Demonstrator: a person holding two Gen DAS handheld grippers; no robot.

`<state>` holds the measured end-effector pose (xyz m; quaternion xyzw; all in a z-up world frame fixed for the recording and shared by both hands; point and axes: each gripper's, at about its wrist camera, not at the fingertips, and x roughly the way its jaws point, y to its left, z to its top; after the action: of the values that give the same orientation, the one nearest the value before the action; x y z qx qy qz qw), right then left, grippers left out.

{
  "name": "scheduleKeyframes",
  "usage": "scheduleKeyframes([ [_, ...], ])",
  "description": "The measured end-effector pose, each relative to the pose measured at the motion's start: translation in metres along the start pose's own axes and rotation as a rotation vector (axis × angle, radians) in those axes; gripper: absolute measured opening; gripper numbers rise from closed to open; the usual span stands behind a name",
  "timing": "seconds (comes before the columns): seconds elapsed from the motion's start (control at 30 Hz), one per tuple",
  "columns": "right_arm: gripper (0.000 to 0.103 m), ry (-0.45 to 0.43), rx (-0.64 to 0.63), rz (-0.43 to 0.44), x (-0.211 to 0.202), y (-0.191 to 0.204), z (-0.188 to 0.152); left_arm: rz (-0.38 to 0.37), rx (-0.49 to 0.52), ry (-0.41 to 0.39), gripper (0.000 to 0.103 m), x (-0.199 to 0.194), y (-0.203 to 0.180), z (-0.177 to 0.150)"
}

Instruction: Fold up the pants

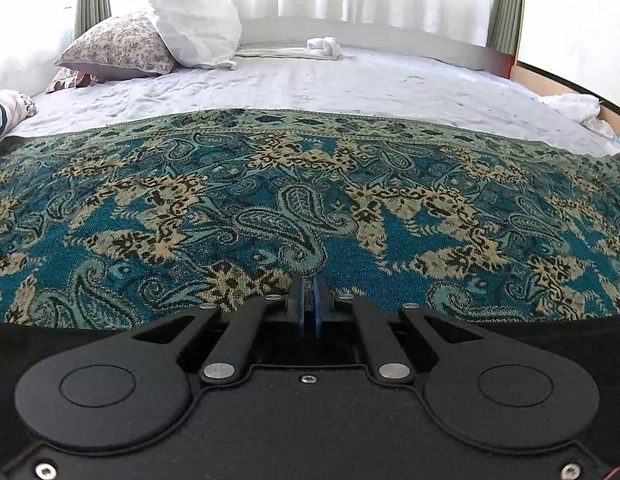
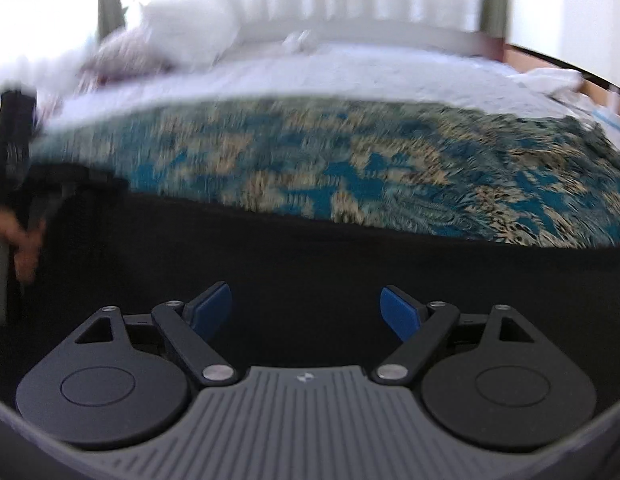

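On the left, the left gripper [image 1: 310,306] has its jaws together at the near edge of the black pants [image 2: 310,256]; whether cloth is pinched between them I cannot tell. The pants lie flat on the patterned blanket [image 1: 310,200]. To the right, the right gripper [image 2: 306,310] stands apart over the pants, holding nothing. No fold shows yet, perhaps; that view is blurred.

Paisley cloth [image 1: 310,200] covers bed [image 1: 350,80]; pillows [image 1: 122,44] behind.
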<state>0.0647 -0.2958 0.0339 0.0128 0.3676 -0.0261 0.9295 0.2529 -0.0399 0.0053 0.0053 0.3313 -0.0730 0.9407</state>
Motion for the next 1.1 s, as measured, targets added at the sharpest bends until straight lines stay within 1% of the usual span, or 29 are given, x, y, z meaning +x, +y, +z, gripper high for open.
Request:
scheduleKeyframes([
  [0.03, 0.071, 0.039, -0.021, -0.021, 0.005, -0.005, 0.002, -0.004, -0.001, -0.003, 0.007, 0.000, 0.001, -0.001],
  [0.07, 0.070, 0.053, -0.020, -0.035, 0.009, -0.012, 0.004, -0.006, -0.002, -0.006, 0.007, -0.001, 0.001, -0.002],
  [0.17, 0.070, 0.091, 0.035, -0.067, 0.018, -0.045, 0.016, -0.005, 0.000, -0.015, 0.007, -0.001, 0.000, -0.003],
  [0.2, 0.070, 0.098, 0.052, -0.096, 0.022, -0.056, 0.020, -0.001, 0.005, -0.018, 0.007, -0.001, 0.000, -0.004],
  [0.23, 0.070, 0.102, 0.049, -0.155, 0.027, -0.066, 0.022, 0.002, 0.011, -0.021, 0.006, -0.001, -0.001, -0.004],
  [0.27, 0.072, 0.094, 0.038, -0.199, 0.032, -0.074, 0.023, 0.004, 0.015, -0.022, 0.006, -0.002, -0.002, -0.005],
  [0.3, 0.074, 0.094, 0.042, -0.213, 0.037, -0.085, 0.024, 0.006, 0.018, -0.024, 0.006, -0.002, -0.003, -0.005],
  [0.37, 0.076, 0.079, 0.105, -0.159, 0.040, -0.106, 0.026, 0.004, 0.019, -0.029, 0.007, -0.002, -0.003, -0.006],
  [0.4, 0.076, 0.068, 0.120, -0.154, 0.042, -0.114, 0.027, -0.001, 0.014, -0.030, 0.007, -0.002, -0.002, -0.007],
  [0.43, 0.078, 0.055, 0.114, -0.170, 0.045, -0.117, 0.027, -0.006, 0.007, -0.031, 0.007, -0.002, 0.000, -0.007],
  [0.47, 0.081, 0.046, 0.102, -0.222, 0.050, -0.120, 0.029, -0.012, -0.002, -0.030, 0.006, -0.002, 0.002, -0.006],
  [0.5, 0.082, 0.055, 0.103, -0.289, 0.059, -0.124, 0.031, -0.016, -0.009, -0.029, 0.007, -0.002, 0.003, -0.006],
  [0.53, 0.086, 0.052, 0.122, -0.299, 0.061, -0.128, 0.032, -0.018, -0.013, -0.027, 0.007, -0.003, 0.004, -0.005],
  [0.57, 0.085, 0.039, 0.160, -0.298, 0.058, -0.131, 0.035, -0.020, -0.016, -0.020, 0.008, -0.005, 0.004, -0.002],
  [0.6, 0.085, 0.024, 0.201, -0.307, 0.053, -0.131, 0.036, -0.024, -0.013, -0.009, 0.012, -0.008, 0.004, 0.000],
  [0.63, 0.083, -0.001, 0.228, -0.315, 0.044, -0.128, 0.035, -0.035, -0.003, 0.001, 0.020, -0.014, 0.004, 0.002],
  [0.67, 0.084, -0.036, 0.229, -0.311, 0.035, -0.124, 0.034, -0.055, 0.000, 0.002, 0.025, -0.021, 0.004, 0.003],
  [0.7, 0.084, -0.078, 0.211, -0.291, 0.023, -0.118, 0.030, -0.082, 0.000, -0.007, 0.039, -0.033, 0.005, 0.002],
  [0.73, 0.086, -0.113, 0.184, -0.273, 0.012, -0.108, 0.026, -0.085, 0.011, -0.023, 0.055, -0.047, 0.005, 0.000],
  [0.8, 0.088, -0.167, 0.135, -0.239, -0.009, -0.085, 0.018, -0.039, 0.054, -0.070, 0.064, -0.075, 0.003, -0.008],
  [0.83, 0.089, -0.184, 0.117, -0.212, -0.016, -0.074, 0.016, -0.027, 0.076, -0.095, 0.065, -0.089, 0.005, -0.016],
  [0.9, 0.090, -0.219, 0.099, -0.144, -0.030, -0.050, 0.006, -0.036, 0.102, -0.121, 0.066, -0.113, 0.013, -0.032],
  [0.93, 0.090, -0.223, 0.091, -0.108, -0.035, -0.037, 0.000, -0.040, 0.103, -0.130, 0.068, -0.124, 0.020, -0.042],
  [1.03, 0.090, -0.229, 0.094, 0.005, -0.047, 0.000, -0.021, -0.016, 0.073, -0.157, 0.069, -0.148, 0.047, -0.071],
  [1.07, 0.089, -0.231, 0.109, 0.076, -0.051, 0.006, -0.029, -0.006, 0.057, -0.161, 0.068, -0.153, 0.054, -0.080],
  [1.1, 0.088, -0.246, 0.143, 0.167, -0.056, 0.011, -0.038, 0.003, 0.033, -0.157, 0.068, -0.157, 0.065, -0.089],
])
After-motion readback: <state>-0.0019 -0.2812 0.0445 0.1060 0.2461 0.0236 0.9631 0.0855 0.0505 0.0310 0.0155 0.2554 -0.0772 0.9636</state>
